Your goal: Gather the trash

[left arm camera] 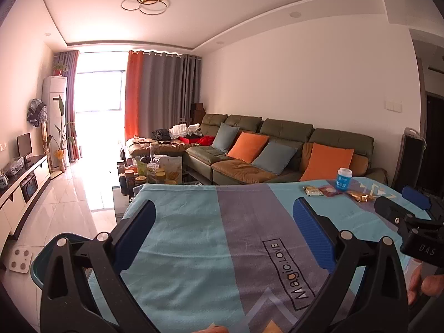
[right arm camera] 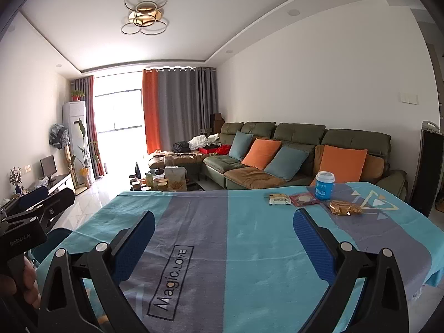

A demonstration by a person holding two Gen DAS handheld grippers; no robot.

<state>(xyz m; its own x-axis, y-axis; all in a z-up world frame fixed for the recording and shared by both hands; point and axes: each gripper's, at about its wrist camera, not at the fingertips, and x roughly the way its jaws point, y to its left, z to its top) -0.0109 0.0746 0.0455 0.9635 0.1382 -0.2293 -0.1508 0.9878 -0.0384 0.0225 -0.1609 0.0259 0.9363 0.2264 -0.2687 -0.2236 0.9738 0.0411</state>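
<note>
Counter draped in a turquoise-and-grey striped cloth [right arm camera: 249, 238] printed "Magic.LOVE". Behind it, a long olive-green leather sectional sofa [right arm camera: 299, 136] along the white wall, carrying two orange square cushions [right arm camera: 342, 163] and two grey-blue cushions [right arm camera: 285, 163]; loose clothes piled on its far end. Orange and grey floor-length curtains [right arm camera: 177, 111] hang beside a bright window. Gold ring-shaped ceiling lamp [right arm camera: 144, 14] overhead. Low coffee table crowded with jars and bags [left arm camera: 149, 172] mid-room. White standing air conditioner [left arm camera: 55, 116] in the far corner, a potted plant on top. Small black monitor [left arm camera: 24, 144] on a white TV cabinet. White bathroom scale [left arm camera: 20, 259] on the glossy tiled floor.
</note>
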